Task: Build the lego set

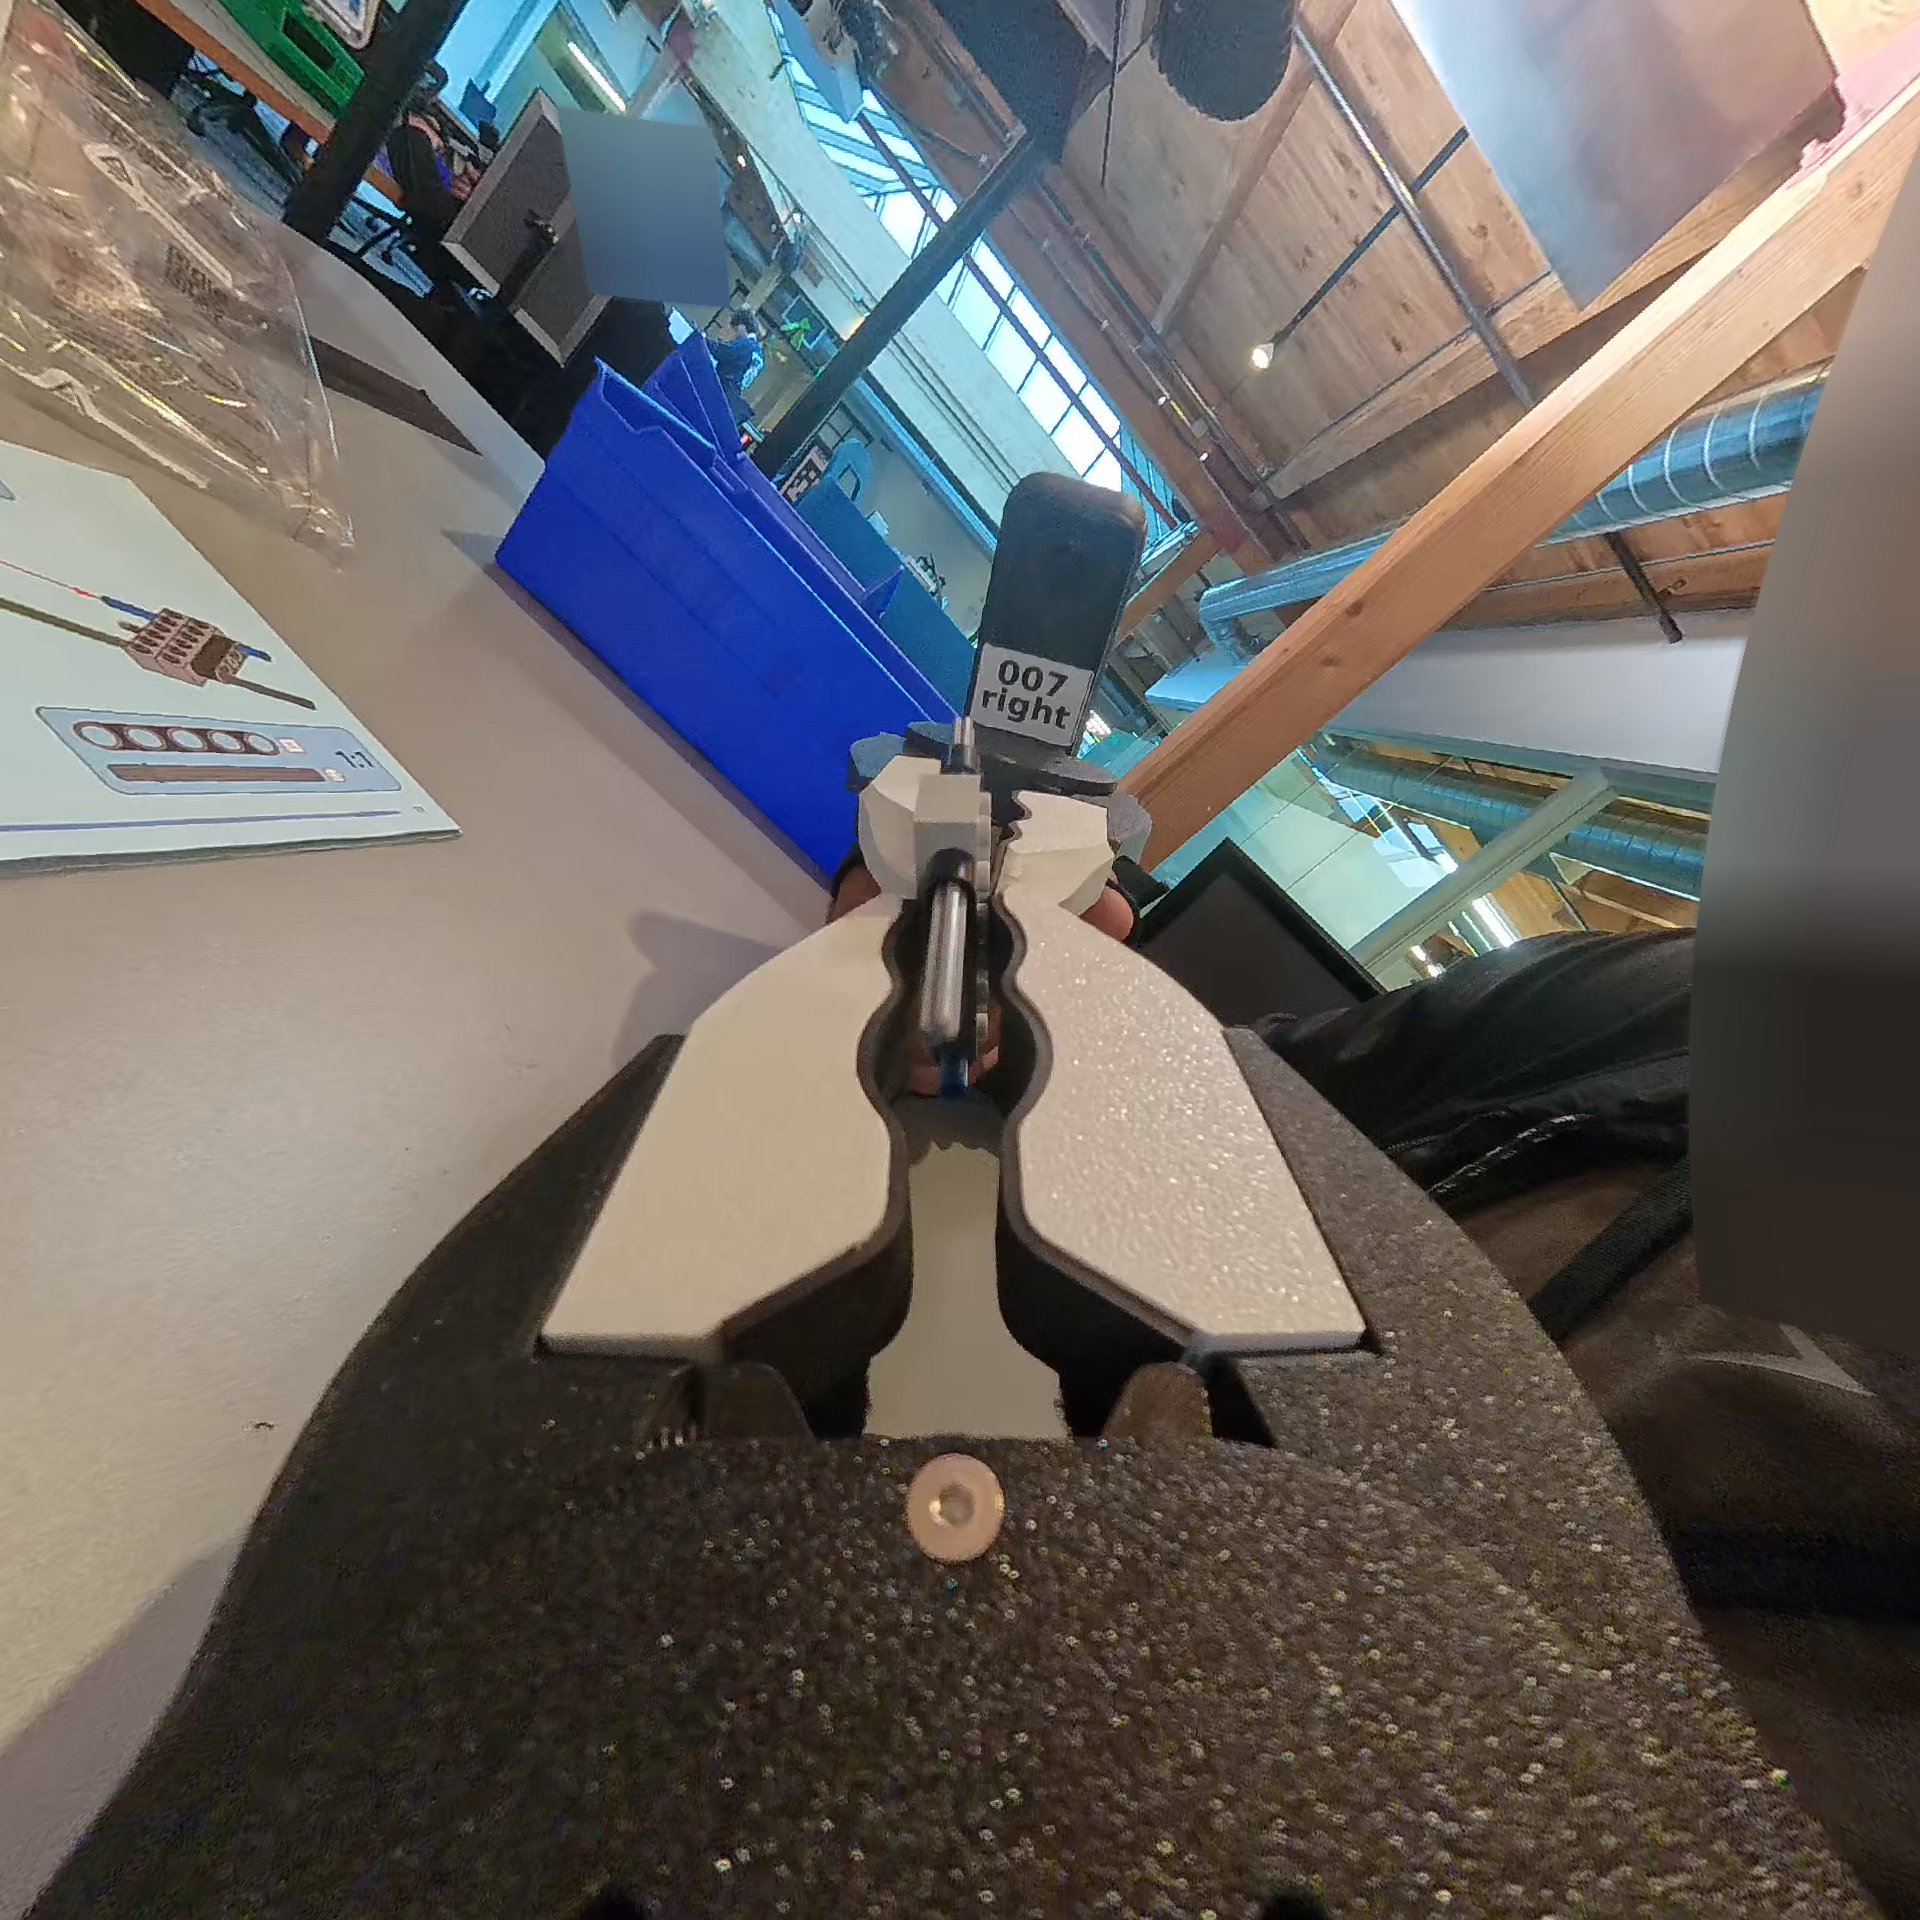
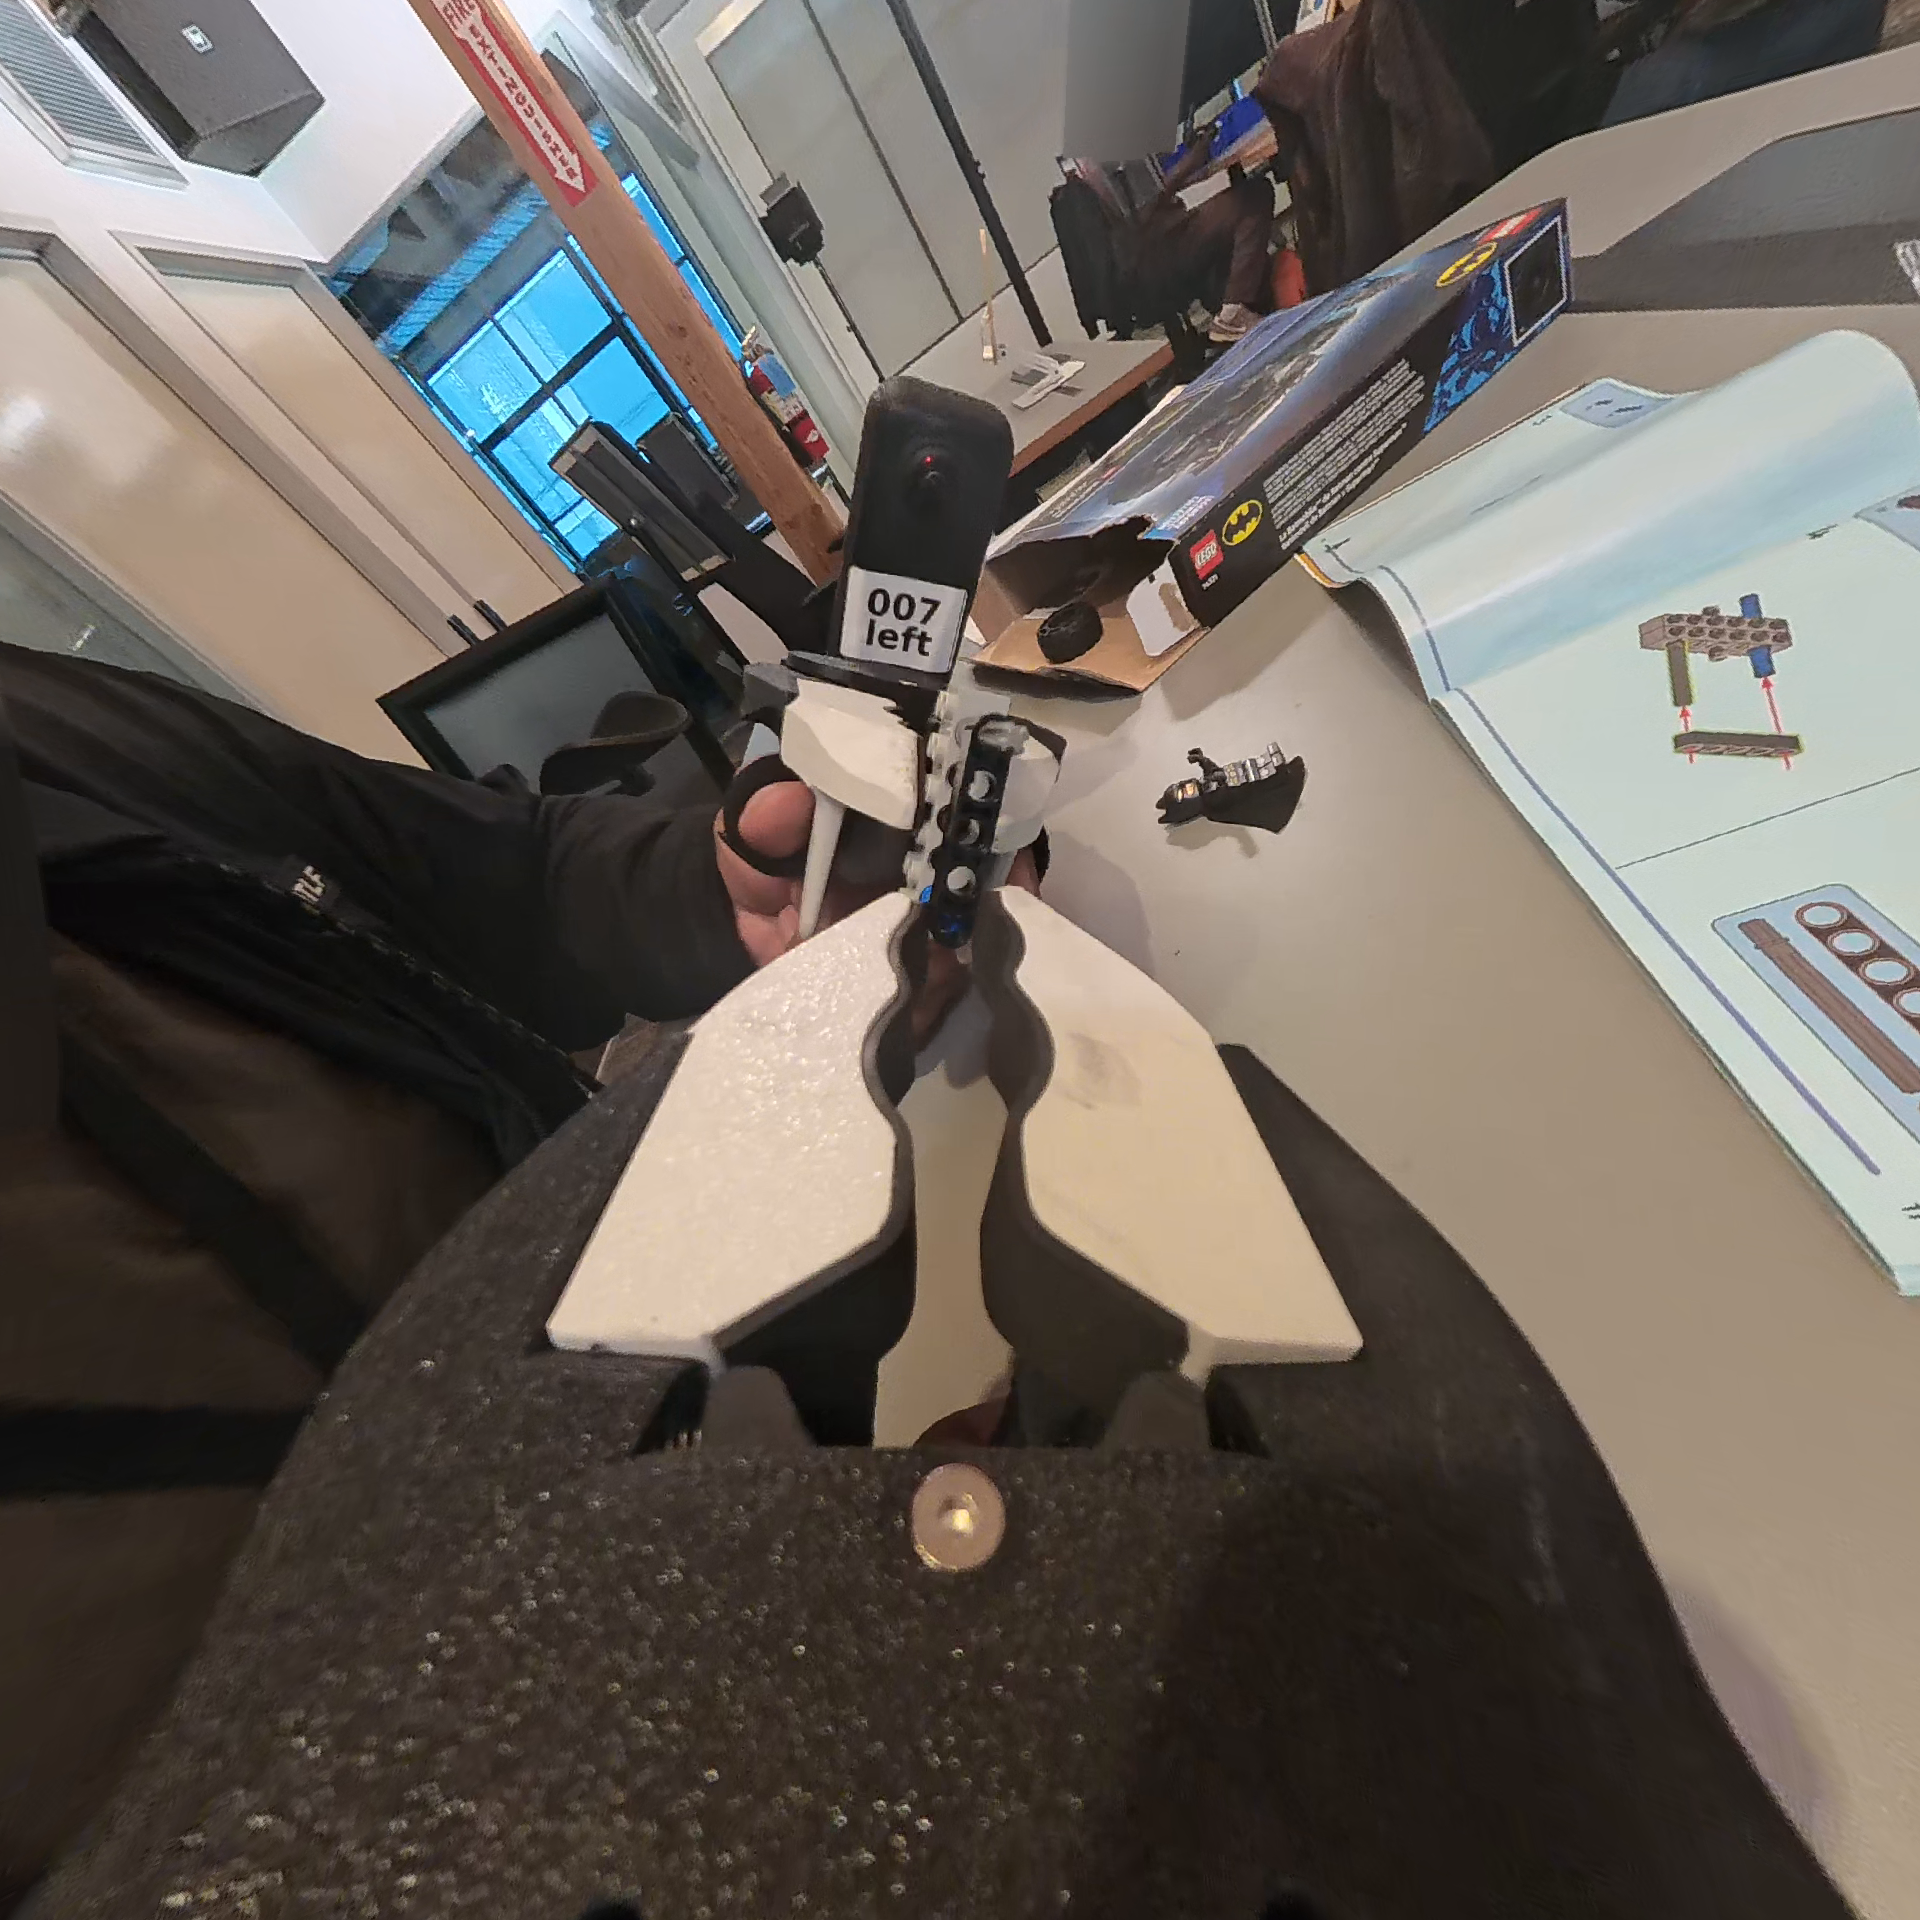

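The two hand-held grippers met tip to tip above the edge of the pale grey table (image 2: pixel 1351 1039), which serves as the landmark here. The left gripper (image 2: pixel 961 790), its white fingers nearly together, clamped a small assembly: a white toothed brick piece (image 2: pixel 935 800) with a black plastic beam with round holes (image 2: pixel 971 821) lying against it, a blue pin (image 2: pixel 948 914) at the beam's near end. The right gripper (image 2: pixel 951 961) had its fingers drawn almost closed around that pinned end; whether the pads actually pressed it I could not tell.

On the table lay one open instruction booklet (image 2: pixel 1683 748) with light blue pages, one torn cardboard toy box (image 2: pixel 1299 457) past its far end, one small black caped toy figure (image 2: pixel 1236 790) between box and grippers, and one crumpled clear plastic bag (image 1: pixel 145 270). One blue plastic bin (image 1: pixel 707 623) stood beyond the table's far edge.

The room around the table was an open workshop with wooden ceiling beams, silver ducting and tall windows.
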